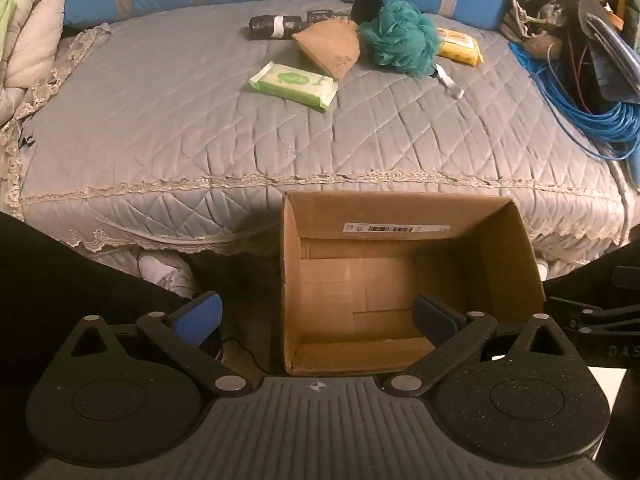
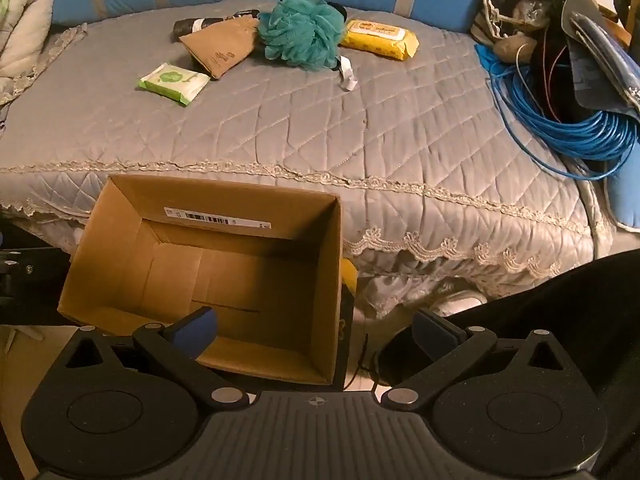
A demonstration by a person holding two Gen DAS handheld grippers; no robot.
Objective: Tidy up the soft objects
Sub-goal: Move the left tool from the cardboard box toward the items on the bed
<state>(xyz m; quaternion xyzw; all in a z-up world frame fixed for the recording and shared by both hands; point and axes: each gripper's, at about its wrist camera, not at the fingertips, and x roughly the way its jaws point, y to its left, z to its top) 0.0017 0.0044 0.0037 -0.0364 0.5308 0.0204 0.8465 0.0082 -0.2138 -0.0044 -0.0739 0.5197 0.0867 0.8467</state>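
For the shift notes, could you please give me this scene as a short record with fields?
surface: grey quilted bed
container: cardboard box at the bed's near edge, nothing inside
items on bed: teal bath pouf, green wipes pack, yellow wipes pack, tan pouch
left hand-held gripper: open, holding nothing
right hand-held gripper: open, holding nothing

left gripper [image 1: 316,318]: jaws wide apart, empty, angled down | right gripper [image 2: 314,328]: same
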